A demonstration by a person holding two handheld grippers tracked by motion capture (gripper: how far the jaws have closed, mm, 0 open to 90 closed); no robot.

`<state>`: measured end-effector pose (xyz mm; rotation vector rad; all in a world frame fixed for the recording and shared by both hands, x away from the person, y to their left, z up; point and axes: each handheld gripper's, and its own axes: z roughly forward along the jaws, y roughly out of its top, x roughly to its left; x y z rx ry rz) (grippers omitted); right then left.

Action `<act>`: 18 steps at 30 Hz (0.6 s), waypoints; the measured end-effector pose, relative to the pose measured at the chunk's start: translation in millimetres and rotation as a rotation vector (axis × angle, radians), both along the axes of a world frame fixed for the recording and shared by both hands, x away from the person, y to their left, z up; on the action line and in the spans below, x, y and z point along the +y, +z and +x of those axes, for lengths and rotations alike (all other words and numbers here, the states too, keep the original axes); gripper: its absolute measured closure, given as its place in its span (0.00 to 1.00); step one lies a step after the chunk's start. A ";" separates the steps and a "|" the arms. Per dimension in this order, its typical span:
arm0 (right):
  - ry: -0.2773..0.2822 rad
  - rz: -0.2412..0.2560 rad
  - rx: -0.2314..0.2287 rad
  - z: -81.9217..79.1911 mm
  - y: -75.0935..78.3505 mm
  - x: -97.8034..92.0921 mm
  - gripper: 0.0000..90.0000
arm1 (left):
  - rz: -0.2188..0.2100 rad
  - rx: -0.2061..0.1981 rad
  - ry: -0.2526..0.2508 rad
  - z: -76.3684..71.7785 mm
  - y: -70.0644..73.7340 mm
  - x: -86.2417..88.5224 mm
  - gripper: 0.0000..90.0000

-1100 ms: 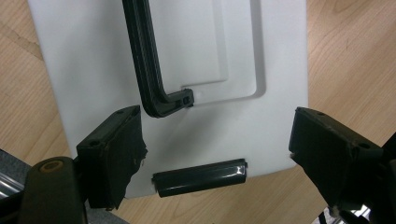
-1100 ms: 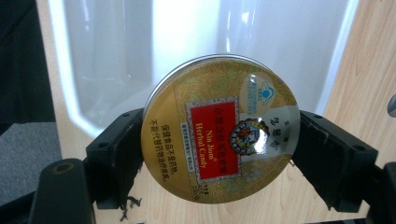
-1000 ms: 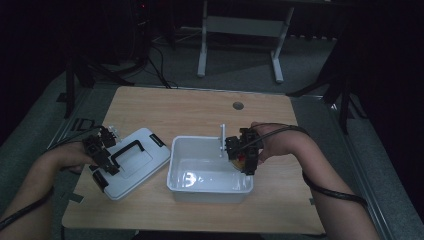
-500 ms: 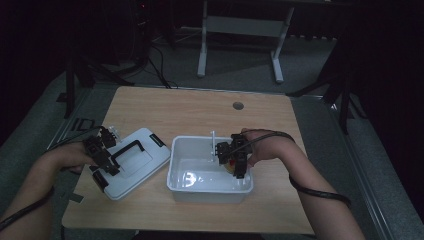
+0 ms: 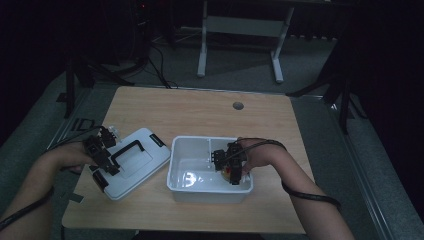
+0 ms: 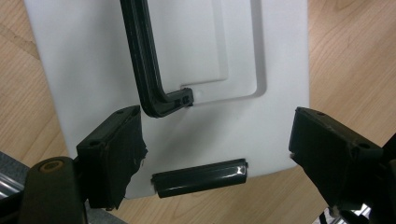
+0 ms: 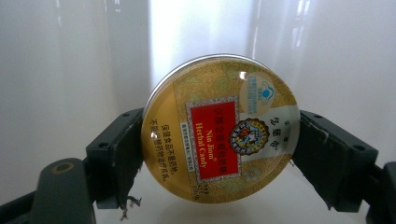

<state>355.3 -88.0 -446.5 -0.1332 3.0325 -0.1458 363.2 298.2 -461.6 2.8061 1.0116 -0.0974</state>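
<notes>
A round gold candy tin [image 7: 219, 126] with a red label sits clamped between the two black jaws of my right gripper [image 7: 219, 154]. In the high view that right gripper [image 5: 229, 167] is down inside the white plastic box [image 5: 187, 187], near its right wall. A white lid [image 5: 137, 160] with a black handle [image 5: 126, 150] lies flat on the table left of the box. My left gripper [image 5: 102, 160] hovers over the lid's left edge. Seen from the left gripper [image 6: 215, 154], its jaws stand wide apart above the lid [image 6: 215, 70], straddling a black latch [image 6: 201, 177].
The wooden table [image 5: 200, 112] has bare room behind the box and lid, with a small round grommet [image 5: 238, 106] near its far edge. A grey metal frame [image 5: 240, 30] stands on the floor beyond. Cables trail from both forearms.
My right gripper has moved left and down from above the box's right rim into the box, carrying the tin. The left gripper has stayed over the lid.
</notes>
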 end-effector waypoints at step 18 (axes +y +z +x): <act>-0.009 -0.076 0.015 1.7 -36.5 1.8 0.22 | -0.013 -0.010 -0.008 0.7 -0.3 -2.3 0.19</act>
